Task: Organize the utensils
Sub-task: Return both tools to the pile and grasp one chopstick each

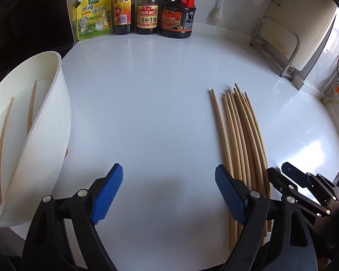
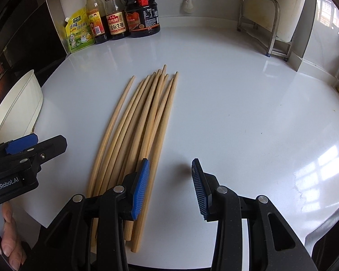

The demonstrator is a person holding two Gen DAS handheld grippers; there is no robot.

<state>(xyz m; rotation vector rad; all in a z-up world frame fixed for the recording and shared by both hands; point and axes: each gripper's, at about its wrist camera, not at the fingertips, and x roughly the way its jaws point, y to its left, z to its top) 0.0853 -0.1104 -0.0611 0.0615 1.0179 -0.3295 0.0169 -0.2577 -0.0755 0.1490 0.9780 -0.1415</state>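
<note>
Several wooden chopsticks (image 1: 239, 135) lie in a loose bundle on the white counter (image 1: 147, 90); they also show in the right wrist view (image 2: 144, 117). A white holder (image 1: 45, 122) lies on its side at the left with two chopsticks (image 1: 15, 122) inside; its rim shows in the right wrist view (image 2: 18, 110). My left gripper (image 1: 169, 189) is open and empty, just left of the bundle. My right gripper (image 2: 170, 185) is open and empty, its left pad over the bundle's near ends. It also shows in the left wrist view (image 1: 289, 176).
Sauce bottles (image 1: 147, 9) and a yellow seasoning pouch (image 1: 93, 14) stand along the back wall. A metal rack (image 1: 280, 45) with a white board stands at the back right. A brush (image 1: 215, 13) hangs on the wall.
</note>
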